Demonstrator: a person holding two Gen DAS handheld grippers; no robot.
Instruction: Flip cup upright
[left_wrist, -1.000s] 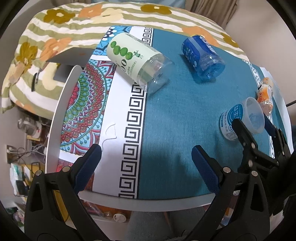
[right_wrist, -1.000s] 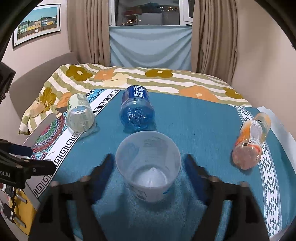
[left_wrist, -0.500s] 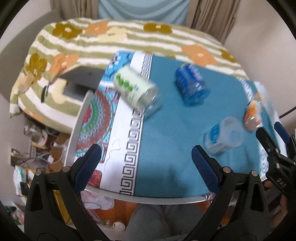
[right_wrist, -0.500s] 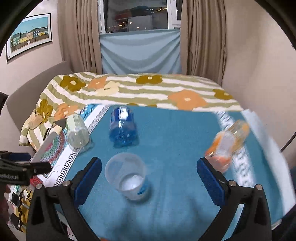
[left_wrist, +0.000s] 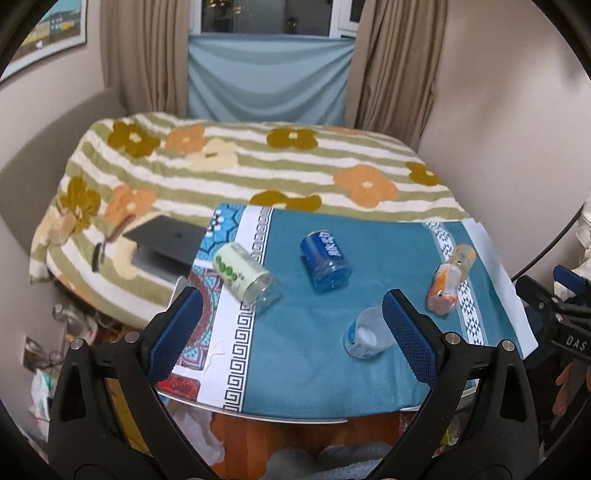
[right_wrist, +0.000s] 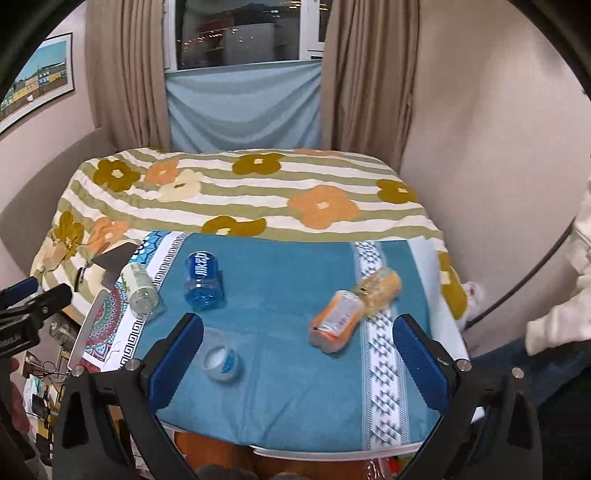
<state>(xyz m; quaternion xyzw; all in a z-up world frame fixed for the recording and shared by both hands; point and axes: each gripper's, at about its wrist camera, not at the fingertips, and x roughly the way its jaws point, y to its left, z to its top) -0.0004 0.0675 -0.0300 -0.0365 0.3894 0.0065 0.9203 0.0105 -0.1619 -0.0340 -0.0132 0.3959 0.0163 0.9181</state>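
Note:
A clear plastic cup with a blue label (left_wrist: 364, 334) stands upright on the teal cloth near the table's front edge; it also shows in the right wrist view (right_wrist: 221, 360). My left gripper (left_wrist: 291, 332) is open and empty, held back from the table and above it. My right gripper (right_wrist: 299, 352) is open and empty, also drawn back, with the cup just inside its left finger in the view. The right gripper's body shows at the right edge of the left wrist view (left_wrist: 561, 314).
A green-and-white bottle (left_wrist: 243, 275), a blue bottle (left_wrist: 325, 262) and an orange bottle (left_wrist: 448, 280) lie on their sides on the small table (left_wrist: 295, 411). A flower-patterned bed (left_wrist: 258, 166) lies behind, with a dark laptop (left_wrist: 166, 243) on it.
Both grippers pulled back and up from the table. The right gripper, which was around the cup a second ago, has left it standing upright on the cloth.

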